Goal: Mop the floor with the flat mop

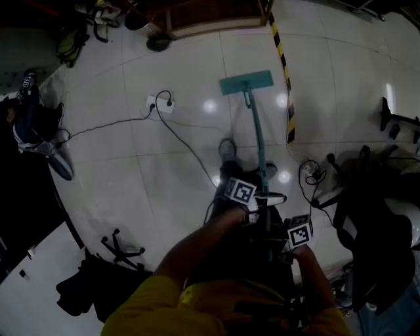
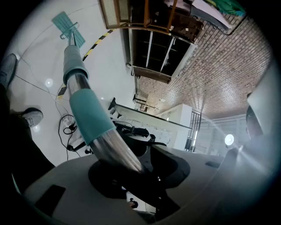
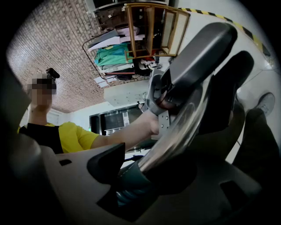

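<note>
The flat mop's teal head (image 1: 246, 83) lies flat on the white tiled floor ahead, and its pole (image 1: 258, 141) runs back toward me. My left gripper (image 1: 261, 198) is shut on the pole, higher up the shaft. The left gripper view shows the metal pole (image 2: 115, 151) with its teal sleeve passing between the jaws (image 2: 131, 173), and the mop head (image 2: 68, 27) far off. My right gripper (image 1: 289, 246) sits just behind, shut on the handle's end. There the shiny pole (image 3: 175, 136) and its ribbed teal grip (image 3: 129, 186) lie between the jaws (image 3: 140, 176).
A white power strip (image 1: 159, 104) with a black cable lies on the floor to the left. Yellow-black tape (image 1: 283, 65) runs beside the mop. A dark office chair (image 1: 374, 223) stands at the right, a chair base (image 1: 121, 252) at the lower left, a wooden shelf (image 1: 210, 20) ahead.
</note>
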Available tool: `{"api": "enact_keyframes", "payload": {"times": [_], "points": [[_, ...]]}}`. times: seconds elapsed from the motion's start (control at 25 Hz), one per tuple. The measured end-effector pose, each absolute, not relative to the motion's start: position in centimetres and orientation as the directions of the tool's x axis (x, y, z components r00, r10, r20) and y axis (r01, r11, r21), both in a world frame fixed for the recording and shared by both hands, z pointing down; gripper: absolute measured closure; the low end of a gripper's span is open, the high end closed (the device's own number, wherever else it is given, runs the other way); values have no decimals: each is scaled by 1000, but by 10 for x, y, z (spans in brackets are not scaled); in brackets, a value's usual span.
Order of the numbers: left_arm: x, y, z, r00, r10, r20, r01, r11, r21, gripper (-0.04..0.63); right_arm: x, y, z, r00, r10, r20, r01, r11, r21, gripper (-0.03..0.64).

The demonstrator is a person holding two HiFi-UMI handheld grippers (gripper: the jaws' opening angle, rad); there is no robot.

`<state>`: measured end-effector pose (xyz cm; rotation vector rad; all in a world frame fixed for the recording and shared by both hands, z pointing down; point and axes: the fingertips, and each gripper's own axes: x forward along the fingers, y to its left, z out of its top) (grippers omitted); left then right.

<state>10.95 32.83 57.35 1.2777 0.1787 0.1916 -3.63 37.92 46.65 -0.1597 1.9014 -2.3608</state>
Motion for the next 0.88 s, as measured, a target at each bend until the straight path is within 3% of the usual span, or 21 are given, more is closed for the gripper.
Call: {"api": "enact_keyframes", "payload": {"times": [0.36,0.48,0.72,0.88], "points": [[120,244,611,978,199,-66,26,195,980,442,-33,307,519,-989,-147,-6,26,-137,-990,408],[126,199,626,984,170,-49,-4,298,955,442,-24,258,542,-984,-176,-5,25,-109,-994,411],[134,111,668,989,147,4,-33,193,981,449,-11,180,581,-975,-222,22,1,-104,-995,427],[133,114,675,986,160,52,-78,160,984,457,-15,185,577,-972,-233,13,20,-138,-990,433]]}}
